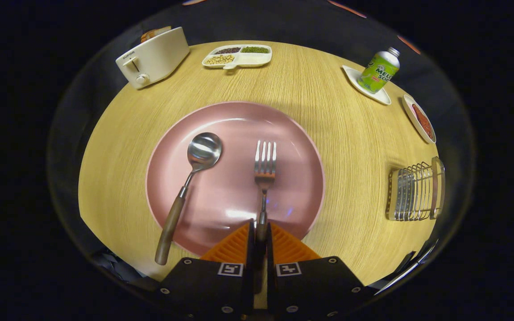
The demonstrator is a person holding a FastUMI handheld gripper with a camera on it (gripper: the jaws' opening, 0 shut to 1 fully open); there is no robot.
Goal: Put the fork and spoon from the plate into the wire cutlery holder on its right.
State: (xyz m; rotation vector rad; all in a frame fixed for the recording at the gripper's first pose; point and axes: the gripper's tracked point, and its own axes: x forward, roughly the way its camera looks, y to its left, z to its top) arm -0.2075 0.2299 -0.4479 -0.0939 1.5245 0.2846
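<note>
1. The claw (260, 229) is closed on the fork (264, 167): both fingers press the fork's handle between them, with only a narrow slit left for the handle.
2. The fork lies over the pink plate (203, 205), tines pointing away from the claw, its handle running back over the plate's near rim into the claw's grip. Whether it rests on the plate or is lifted just off it cannot be told.
3. The spoon (190, 187) also lies on the plate, to the left of the fork and apart from it. Its bowl sits toward the plate's middle, and its wooden handle slants back over the plate's near-left rim onto the table (337, 133).
4. The wire cutlery holder (415, 191) stands on the table to the right of the plate, well apart from it.
5. Beyond the plate to the left is a white toaster (152, 58).
6. Beyond the plate straight ahead is a white divided dish (238, 55) of beans.
7. Beyond the plate to the right, a green can (379, 71) stands on a white coaster (384, 97), and just right of it is a small dish (420, 120) with something red in it.
</note>
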